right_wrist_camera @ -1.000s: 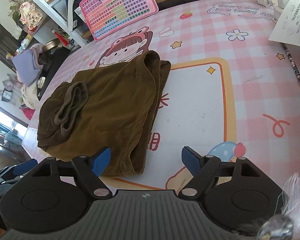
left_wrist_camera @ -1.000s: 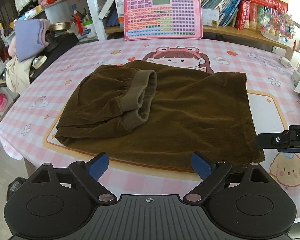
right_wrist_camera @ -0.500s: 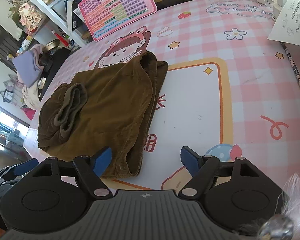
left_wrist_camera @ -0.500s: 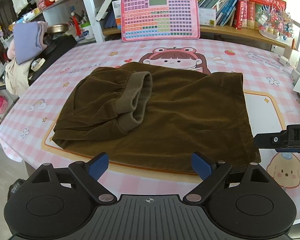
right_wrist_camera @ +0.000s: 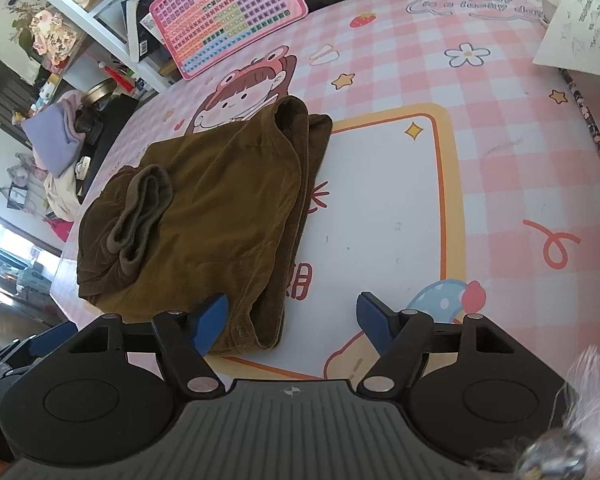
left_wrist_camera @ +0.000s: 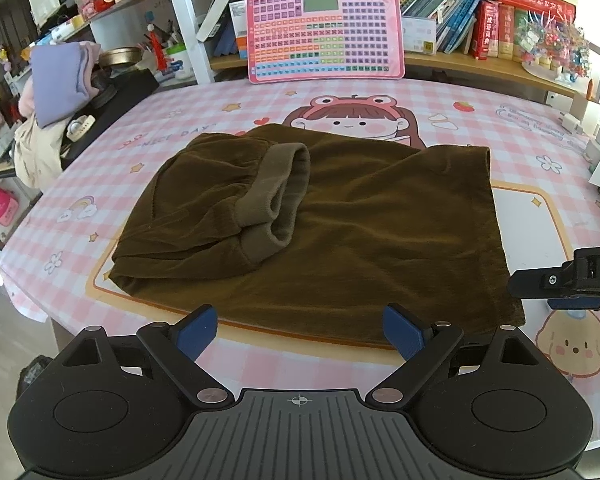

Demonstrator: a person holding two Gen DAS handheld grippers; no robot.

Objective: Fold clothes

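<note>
As both my claws backed off a bit since a sec ago, the brown corduroy pants (left_wrist_camera: 340,216) look smaller, mid frame on the pink table mat (left_wrist_camera: 500,128), folded over w/ cuffs (left_wrist_camera: 276,196) on top. Left claw (left_wrist_camera: 300,330) & right claw (right_wrist_camera: 294,318) hang wide apart, holding nothing. Maybe one more fold, maybe done.

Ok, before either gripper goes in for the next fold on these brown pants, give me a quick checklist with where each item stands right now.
1. Left gripper open and empty: ok.
2. Right gripper open and empty: ok.
3. Brown pants lying on the table mat, not hanging off: ok.
4. Ribbed cuffs lying flat: not ok, they stand open and bunched on top.
5. Near right corner reachable beside the right gripper's left finger: ok.
6. Layers at the right edge aligned: cannot tell.
</note>
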